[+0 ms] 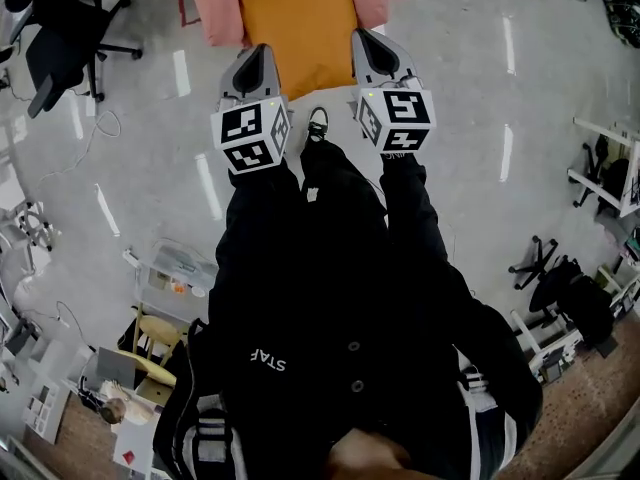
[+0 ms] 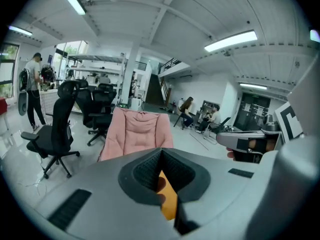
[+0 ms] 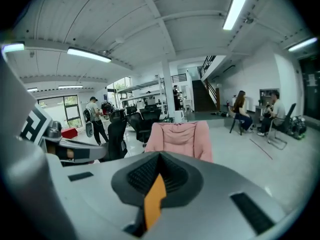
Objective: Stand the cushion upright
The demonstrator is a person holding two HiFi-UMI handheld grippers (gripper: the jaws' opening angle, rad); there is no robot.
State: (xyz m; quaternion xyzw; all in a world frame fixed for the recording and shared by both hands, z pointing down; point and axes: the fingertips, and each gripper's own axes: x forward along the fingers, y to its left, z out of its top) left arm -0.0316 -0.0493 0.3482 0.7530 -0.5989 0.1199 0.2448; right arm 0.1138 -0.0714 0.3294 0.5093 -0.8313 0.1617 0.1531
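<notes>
Orange cushion (image 1: 300, 23) hung at the pink chair (image 1: 215, 6) front, left gripper (image 1: 257, 56) and right gripper (image 1: 366, 43) each clamped shut on its near edge; level, matched hands would stand it against the chair's back.

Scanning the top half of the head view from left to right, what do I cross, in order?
From the left: black office chair → left tongs → orange cushion → right tongs → white rack.

Pink chair (image 1: 214, 6) straight ahead, floor (image 1: 460, 38) on both sides
</notes>
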